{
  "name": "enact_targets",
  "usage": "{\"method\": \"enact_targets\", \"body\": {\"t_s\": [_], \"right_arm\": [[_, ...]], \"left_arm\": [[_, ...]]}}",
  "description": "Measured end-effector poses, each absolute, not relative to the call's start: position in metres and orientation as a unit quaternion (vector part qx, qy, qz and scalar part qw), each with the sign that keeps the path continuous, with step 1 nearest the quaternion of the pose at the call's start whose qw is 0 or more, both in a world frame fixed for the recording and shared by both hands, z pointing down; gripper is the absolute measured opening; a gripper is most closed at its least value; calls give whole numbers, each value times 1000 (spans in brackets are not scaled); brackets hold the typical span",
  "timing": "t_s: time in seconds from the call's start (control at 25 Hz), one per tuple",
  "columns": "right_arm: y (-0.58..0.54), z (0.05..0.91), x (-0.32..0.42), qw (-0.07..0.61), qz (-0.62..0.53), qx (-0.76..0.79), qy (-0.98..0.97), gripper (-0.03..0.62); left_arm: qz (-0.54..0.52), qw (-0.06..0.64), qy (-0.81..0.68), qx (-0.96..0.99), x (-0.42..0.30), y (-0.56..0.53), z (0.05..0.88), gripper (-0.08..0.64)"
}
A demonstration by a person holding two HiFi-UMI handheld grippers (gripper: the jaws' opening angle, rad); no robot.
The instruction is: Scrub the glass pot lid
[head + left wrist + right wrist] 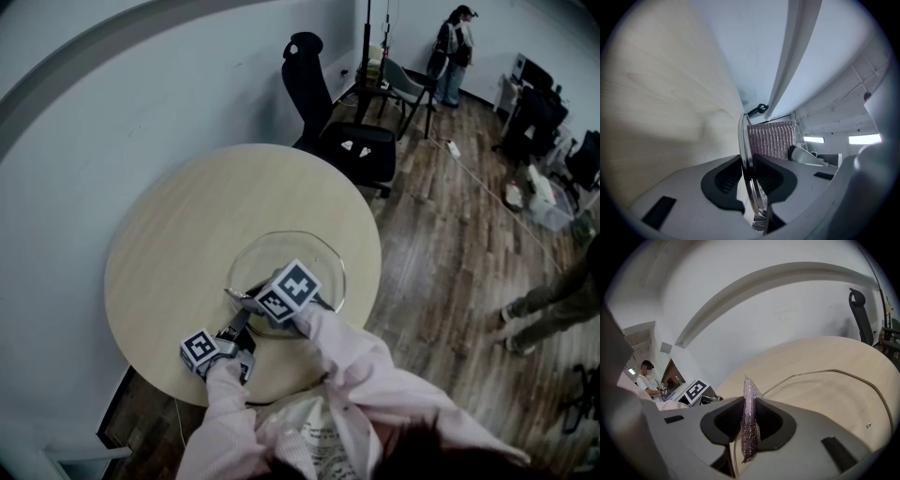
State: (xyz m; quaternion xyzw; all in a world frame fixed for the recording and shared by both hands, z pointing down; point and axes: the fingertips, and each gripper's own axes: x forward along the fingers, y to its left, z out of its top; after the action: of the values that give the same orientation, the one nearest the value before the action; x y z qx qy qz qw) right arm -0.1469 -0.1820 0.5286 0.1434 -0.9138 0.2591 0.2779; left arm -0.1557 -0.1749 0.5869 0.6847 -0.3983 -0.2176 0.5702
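Centre of the head view: glass lid (323, 255) lying on a round table (169, 244), a little right of the tabletop's middle. At its lower-left edge, left gripper (240, 317) reaching up from the bottom of the frame, marker cube lowest. Right gripper (251, 300) coming in from the right, low over the glass, pink sleeve (352, 361) trailing toward the lower right. Tips of the two just beside each other at the rim.

In the left gripper view, jaws drawn part-way in and clamped on the lid. Both ribbed pads pressed against the metal rim, edge-on up the middle of the frame. Just past the rim, right of centre, a silvery mesh scourer (771, 139).

In the right gripper view, jaws almost together, pinching that scourer. A thin, glittering, purplish sheet, edge-on between the pads, poking out above them and hanging below. Contact with the glass: impossible to tell. Rim of the lid arcing across the right half of the frame, pale tabletop under it. Cube of the left gripper at middle left.

Upper centre of the head view: black chair (323, 103) behind the table.
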Motion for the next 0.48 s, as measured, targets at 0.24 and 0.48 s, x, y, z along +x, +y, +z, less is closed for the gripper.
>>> {"method": "enact_targets", "body": {"t_s": [0.24, 0.48], "right_arm": [[-186, 523, -136, 255, 276, 134, -917, 89], [-198, 515, -110, 237, 288, 142, -917, 89]], "left_arm": [[-228, 572, -404, 677, -155, -176, 589, 74], [-231, 571, -414, 671, -158, -176, 593, 72]]}}
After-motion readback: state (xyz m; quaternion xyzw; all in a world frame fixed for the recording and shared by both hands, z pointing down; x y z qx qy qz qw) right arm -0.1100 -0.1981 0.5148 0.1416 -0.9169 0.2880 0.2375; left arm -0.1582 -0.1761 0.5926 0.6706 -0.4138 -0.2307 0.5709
